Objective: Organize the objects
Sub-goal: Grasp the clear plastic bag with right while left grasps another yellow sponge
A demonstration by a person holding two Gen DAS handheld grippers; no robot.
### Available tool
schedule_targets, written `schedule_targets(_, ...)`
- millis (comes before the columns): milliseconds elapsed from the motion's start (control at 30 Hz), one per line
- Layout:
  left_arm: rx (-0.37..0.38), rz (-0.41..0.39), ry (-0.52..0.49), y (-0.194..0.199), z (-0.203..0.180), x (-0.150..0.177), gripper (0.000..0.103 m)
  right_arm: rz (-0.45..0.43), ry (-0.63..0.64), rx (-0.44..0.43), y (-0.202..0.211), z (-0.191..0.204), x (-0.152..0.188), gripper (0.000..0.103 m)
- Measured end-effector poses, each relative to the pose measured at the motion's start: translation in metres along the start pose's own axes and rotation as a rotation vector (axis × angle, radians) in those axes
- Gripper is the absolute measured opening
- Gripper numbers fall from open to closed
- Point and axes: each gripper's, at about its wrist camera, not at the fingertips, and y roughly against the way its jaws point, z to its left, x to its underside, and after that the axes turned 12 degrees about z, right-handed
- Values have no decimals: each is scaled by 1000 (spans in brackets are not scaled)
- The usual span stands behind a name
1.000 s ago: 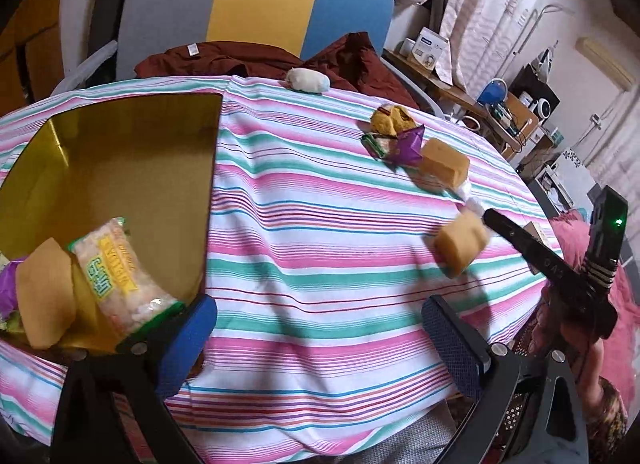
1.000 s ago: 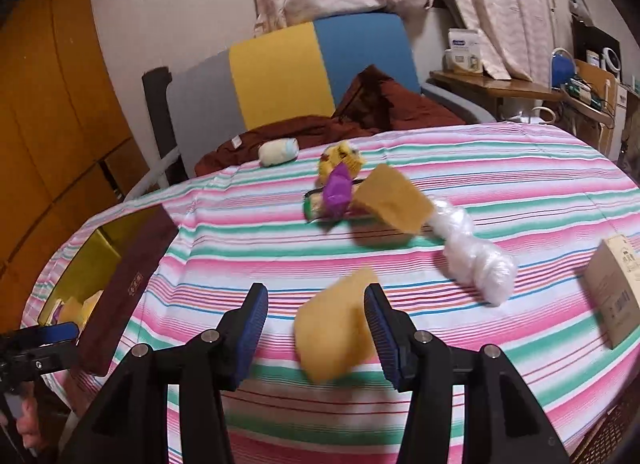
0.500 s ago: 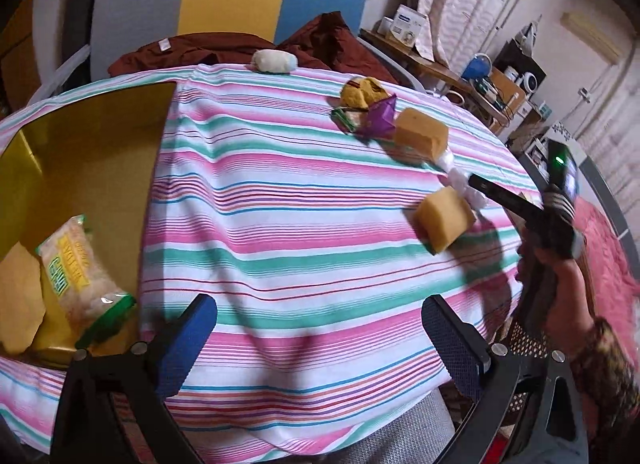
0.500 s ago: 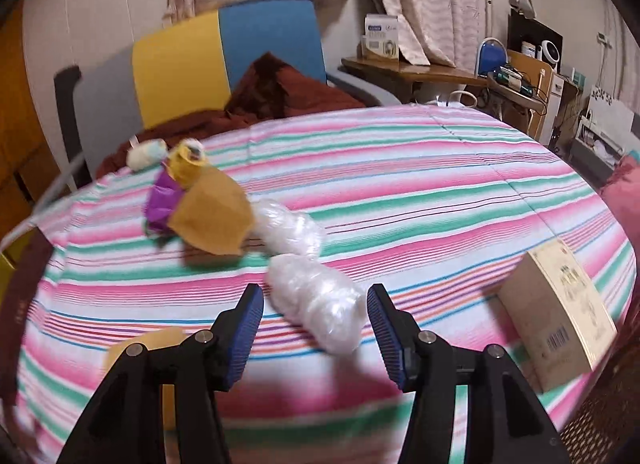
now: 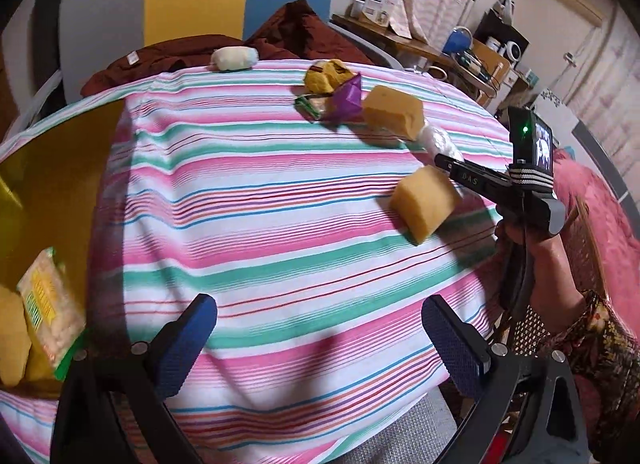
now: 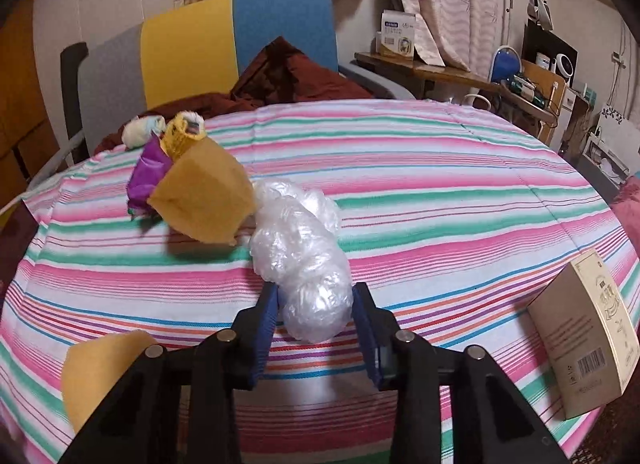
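My right gripper [image 6: 314, 308] has its blue pads on both sides of a crumpled clear plastic bag [image 6: 304, 260] on the striped tablecloth; the jaws are not closed on it. A yellow sponge [image 6: 204, 195] lies just left of the bag, with a purple wrapper [image 6: 146, 175] and a yellow packet [image 6: 182, 135] behind it. Another yellow sponge [image 6: 102, 368] lies at the near left. My left gripper [image 5: 320, 340] is open and empty above the table's near edge. The gold box [image 5: 44, 183] at the left holds a snack packet [image 5: 48, 308].
A cardboard box [image 6: 588, 348] lies at the table's right edge. A white roll [image 5: 234, 57] sits at the far edge by a chair draped in brown cloth [image 6: 288, 75]. The right hand-held gripper shows in the left wrist view [image 5: 496, 183], beside the near sponge [image 5: 424, 203].
My right gripper left the near yellow sponge on the table, swung right and moved up around the plastic bag. My left gripper drifted right, away from the gold box.
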Motion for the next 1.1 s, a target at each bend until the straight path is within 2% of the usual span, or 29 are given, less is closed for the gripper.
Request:
schedule_targets(200, -6, -8, -58, -12, -18, -14, 103, -58, -115, 32, 8, -15, 6, 35)
schedule_targets(367, -31, -39, -136, -22, -41, -32, 103, -36, -226, 29, 2, -35, 7, 35)
schedule_targets(567, -52, -87, -302, -43, -76, -60, 103, -37, -226, 32, 1, -34, 8, 35)
schedule_targets(633, -56, -89, -391, -52, -89, -66, 103, -38, -226, 34, 0, -34, 9, 35)
schedule_targets(700, -94, -77, -475, -65, -102, -70, 103, -42, -228, 32, 0, -34, 9, 35)
schedule_targets(800, -139, -85, -533, -77, -113, -74, 103, -45, -229, 33, -1, -33, 10, 35)
schedule_targets(867, -129, -89, -548, -83, -117, -76, 102, -45, -227, 39, -1, -33, 10, 35)
schedule_targets(933, -99, -94, -563, -87, -119, -76, 93, -41, -227, 47, -2, -32, 10, 35)
schedule_targets(1000, -83, -67, -584, -95, -123, -73, 71, -40, -225, 51, -1, -32, 10, 35)
schedule_targets(1100, -138, -88, -603, -100, -125, -68, 64, -41, -223, 56, -1, -32, 10, 35)
